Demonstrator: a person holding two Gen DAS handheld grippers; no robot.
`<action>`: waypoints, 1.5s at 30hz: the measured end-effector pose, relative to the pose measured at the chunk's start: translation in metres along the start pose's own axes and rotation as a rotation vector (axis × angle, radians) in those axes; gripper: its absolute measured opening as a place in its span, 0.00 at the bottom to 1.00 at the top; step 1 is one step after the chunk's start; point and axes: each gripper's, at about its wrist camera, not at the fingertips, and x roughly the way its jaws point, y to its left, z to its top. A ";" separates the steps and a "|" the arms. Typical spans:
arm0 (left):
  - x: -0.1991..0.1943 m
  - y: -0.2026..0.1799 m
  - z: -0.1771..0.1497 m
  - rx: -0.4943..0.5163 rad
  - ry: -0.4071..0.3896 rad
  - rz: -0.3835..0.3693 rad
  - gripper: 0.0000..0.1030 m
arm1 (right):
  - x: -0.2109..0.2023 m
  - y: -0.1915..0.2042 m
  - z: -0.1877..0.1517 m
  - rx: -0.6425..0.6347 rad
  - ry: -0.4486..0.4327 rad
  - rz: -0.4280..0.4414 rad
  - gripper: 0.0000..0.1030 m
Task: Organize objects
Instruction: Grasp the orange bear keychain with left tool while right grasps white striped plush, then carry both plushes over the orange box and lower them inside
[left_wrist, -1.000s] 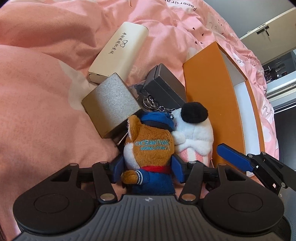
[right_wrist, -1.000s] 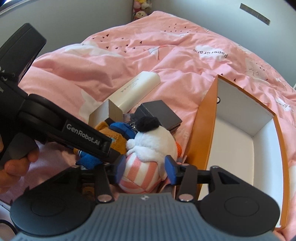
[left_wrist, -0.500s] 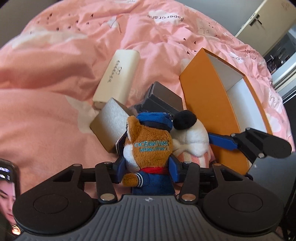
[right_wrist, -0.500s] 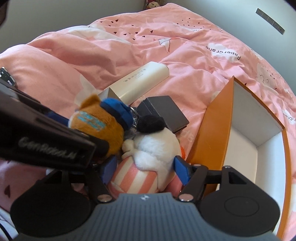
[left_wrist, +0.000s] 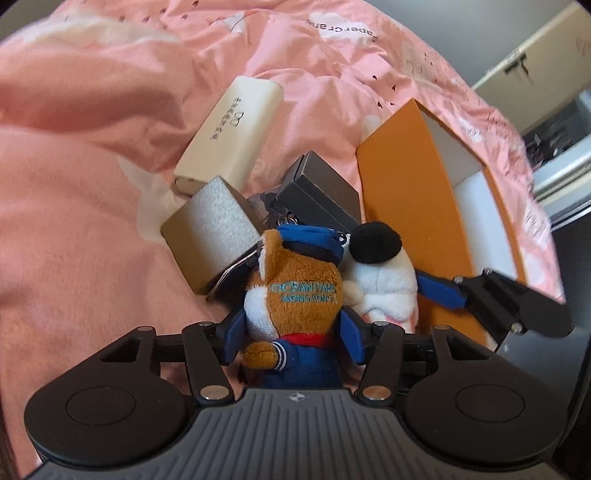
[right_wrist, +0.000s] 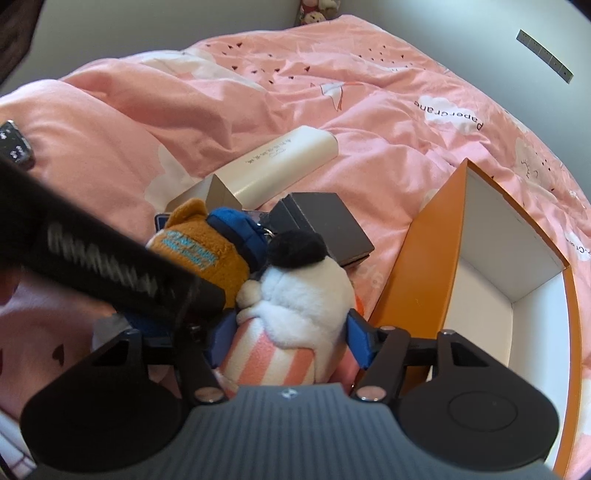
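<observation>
In your left wrist view, the left gripper (left_wrist: 291, 338) has its blue pads on both sides of the brown plush toy (left_wrist: 295, 306), the one in a blue cap and sailor suit with "OCEAN PARK HONG KONG" stitched on its back. The log of that grip shows the jaws have just been opening a little, yet the pads still sit against the toy's flanks, so you are holding it. Just beside it on the right is the white plush toy (left_wrist: 380, 273) with a black tuft, touching the brown one. One blue finger of your right gripper (left_wrist: 439, 290) reaches in against the white toy's right side. Behind the toys lie a tan box (left_wrist: 210, 236), a cream case (left_wrist: 232, 136) and a dark grey box (left_wrist: 321, 192) on the pink duvet (left_wrist: 74, 184). The orange box (left_wrist: 402, 206) stands open to the right, its white inside showing.

In your right wrist view, the right gripper (right_wrist: 288, 341) straddles the white plush toy (right_wrist: 303, 295) at its pink-striped lower half. Its jaws have just been closing somewhat; the pads lie against the toy on both sides. The brown plush toy (right_wrist: 207, 251) leans against it on the left, partly behind the blurred black body of your left gripper (right_wrist: 110, 266). The orange box (right_wrist: 424, 266) sits just right of the toys, the dark grey box (right_wrist: 321, 225) and cream case (right_wrist: 280, 162) behind them.
</observation>
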 end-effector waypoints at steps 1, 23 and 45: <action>0.001 0.006 0.001 -0.040 0.006 -0.027 0.59 | -0.003 -0.002 -0.002 -0.002 -0.013 0.010 0.61; -0.052 -0.055 -0.018 0.099 -0.238 0.069 0.51 | -0.091 -0.030 -0.017 0.069 -0.239 0.009 0.60; -0.006 -0.213 0.001 0.366 -0.256 -0.087 0.51 | -0.146 -0.163 -0.065 0.240 -0.268 -0.092 0.60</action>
